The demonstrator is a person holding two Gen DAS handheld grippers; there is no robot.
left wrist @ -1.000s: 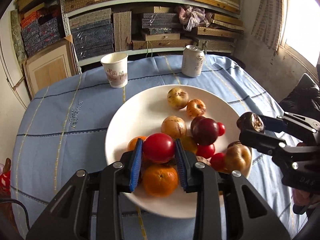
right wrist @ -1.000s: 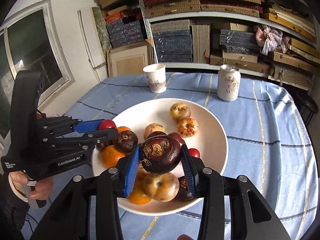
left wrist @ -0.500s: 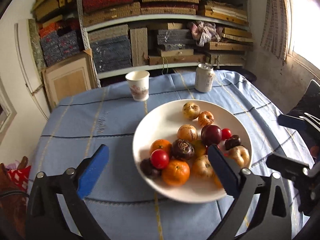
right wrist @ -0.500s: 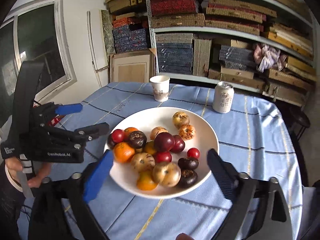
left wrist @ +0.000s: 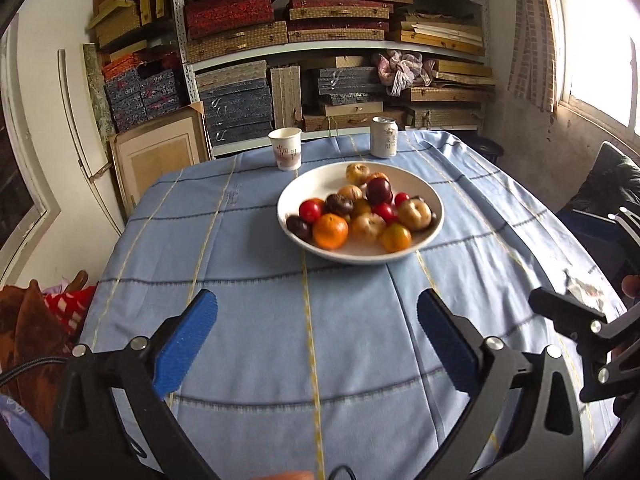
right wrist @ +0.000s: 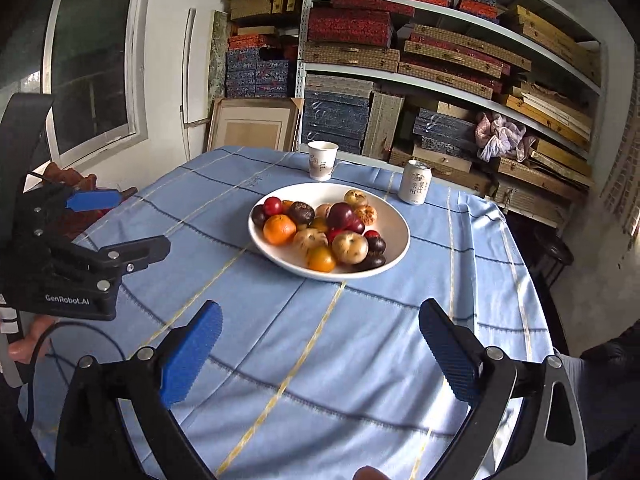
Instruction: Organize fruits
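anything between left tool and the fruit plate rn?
Nothing: in the left wrist view only bare blue tablecloth lies between the open left tool and the plate. The right wrist view agrees.

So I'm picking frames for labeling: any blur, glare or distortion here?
Left wrist view: fruit in the plate is slightly blurred, the window blown out. Right wrist view: sharper, the shelves bowed by fisheye.

Both grippers released fruit (now plated), withdrew.

"GenRobot.AI" on the left gripper body; cup and can print unreadable.
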